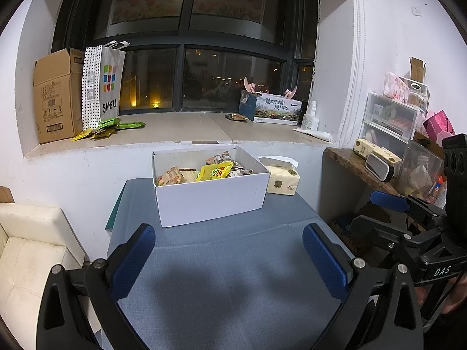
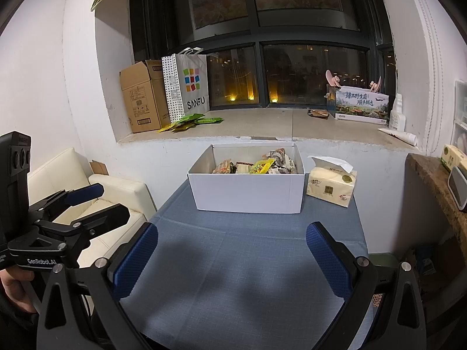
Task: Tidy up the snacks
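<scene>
A white box [image 1: 210, 198] [image 2: 248, 194] stands at the far end of a table with a blue-grey cloth [image 1: 227, 277] [image 2: 239, 274]. It holds several snack packets, among them a yellow one [image 1: 214, 172] [image 2: 262, 166]. More green and yellow packets [image 1: 108, 128] [image 2: 189, 122] lie on the window sill at the left. My left gripper [image 1: 229, 258] is open and empty above the near part of the table. My right gripper [image 2: 232, 259] is open and empty beside it. Each gripper shows at the edge of the other's view, the right one [image 1: 408, 224] and the left one [image 2: 67, 215].
A tissue pack [image 1: 281, 179] [image 2: 331, 185] lies right of the box. On the sill stand a cardboard carton [image 1: 55, 96], a SANFU paper bag [image 1: 103, 87] and a printed box [image 1: 275, 108]. A cream sofa [image 1: 32, 248] is at the left, a cluttered shelf [image 1: 388, 151] at the right.
</scene>
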The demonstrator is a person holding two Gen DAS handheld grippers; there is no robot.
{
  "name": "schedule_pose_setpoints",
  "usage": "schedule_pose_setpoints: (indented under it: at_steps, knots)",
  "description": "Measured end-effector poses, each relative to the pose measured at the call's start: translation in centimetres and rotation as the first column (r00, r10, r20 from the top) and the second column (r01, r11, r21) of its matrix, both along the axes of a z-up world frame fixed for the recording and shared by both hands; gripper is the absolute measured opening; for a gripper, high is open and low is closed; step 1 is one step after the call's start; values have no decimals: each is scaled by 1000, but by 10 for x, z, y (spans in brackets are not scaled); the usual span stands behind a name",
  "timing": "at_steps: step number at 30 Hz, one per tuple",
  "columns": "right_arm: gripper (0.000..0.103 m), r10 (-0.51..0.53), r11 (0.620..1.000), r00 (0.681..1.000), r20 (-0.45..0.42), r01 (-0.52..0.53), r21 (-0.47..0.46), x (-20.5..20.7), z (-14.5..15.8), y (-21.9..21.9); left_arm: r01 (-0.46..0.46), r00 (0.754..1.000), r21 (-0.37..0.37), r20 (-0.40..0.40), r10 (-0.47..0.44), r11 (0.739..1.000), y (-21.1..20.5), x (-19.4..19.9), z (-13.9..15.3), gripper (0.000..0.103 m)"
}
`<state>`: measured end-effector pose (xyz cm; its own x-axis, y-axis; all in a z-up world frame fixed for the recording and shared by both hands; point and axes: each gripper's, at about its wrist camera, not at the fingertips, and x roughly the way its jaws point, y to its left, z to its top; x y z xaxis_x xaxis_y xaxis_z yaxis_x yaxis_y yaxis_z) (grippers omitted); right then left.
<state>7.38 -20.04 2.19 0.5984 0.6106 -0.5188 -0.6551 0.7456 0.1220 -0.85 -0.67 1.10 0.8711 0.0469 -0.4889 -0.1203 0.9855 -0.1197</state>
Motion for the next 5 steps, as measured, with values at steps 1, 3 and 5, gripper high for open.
schedule_pose_setpoints:
  at_steps: [1, 3, 5]
  knots:
    - [103, 1, 1000, 1000, -1, -1, 1, 0, 0, 0, 2, 1000, -1, 1, -2, 1000, 0, 0, 0, 103]
    - [103, 2, 1000, 1000, -1, -2, -1, 0, 0, 1, 8, 1000, -2, 5, -8, 1000, 0, -1, 0, 103]
    - [103, 3, 1000, 1000, -2, -3, 0, 0, 0, 1, 26, 1000, -7, -1, -26, 1000, 1, -1, -1, 103]
